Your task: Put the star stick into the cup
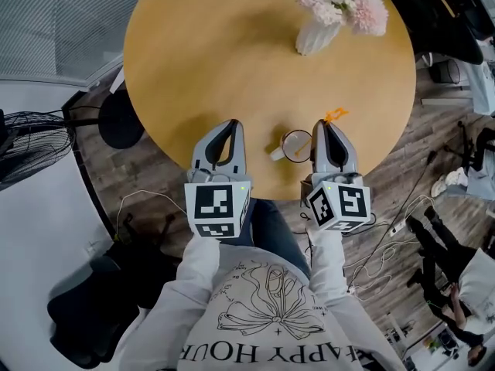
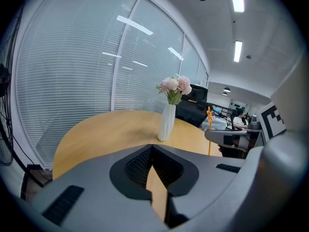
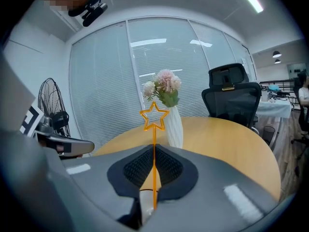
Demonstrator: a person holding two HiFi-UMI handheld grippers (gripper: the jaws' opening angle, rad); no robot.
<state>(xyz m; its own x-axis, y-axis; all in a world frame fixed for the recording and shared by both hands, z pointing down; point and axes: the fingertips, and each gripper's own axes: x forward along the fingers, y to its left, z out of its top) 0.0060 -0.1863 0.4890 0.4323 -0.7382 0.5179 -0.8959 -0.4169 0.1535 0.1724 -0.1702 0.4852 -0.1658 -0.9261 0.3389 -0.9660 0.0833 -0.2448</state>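
- At a round yellow table (image 1: pixel 209 60), the right tool (image 1: pixel 323 130) is clamped on the thin orange star stick (image 3: pixel 154 137). The stick stands upright between the jaws with its star above the tips.
- The white cup (image 1: pixel 296 145) stands near the table's front edge, just beside the right tool on its inner side. Its handle points toward the left tool (image 1: pixel 230 126).
- The left tool is closed on nothing. Its own view shows the jaws together and only bare table beyond them. It hangs beside the cup without touching it.
- A white vase (image 1: pixel 315 35) of pink flowers stands well apart at the far side, clear of the work.
- The stick's lower end runs down out of sight behind the jaws, so its height over the cup's mouth cannot be read. A pale shape low between the jaws in the right gripper view may be the cup.
- Judgement: the step in hand is lining the stick up over the mouth — it is not yet in the cup.
- To do it well, hold the shaft plumb and bring its lower tip over the middle of the opening. Lower it until the tip is well inside, and only then ease the jaws apart.
- The cup looks light, and a sideways knock on the rim could slide or tip it — the idle left tool could steady it by the handle.
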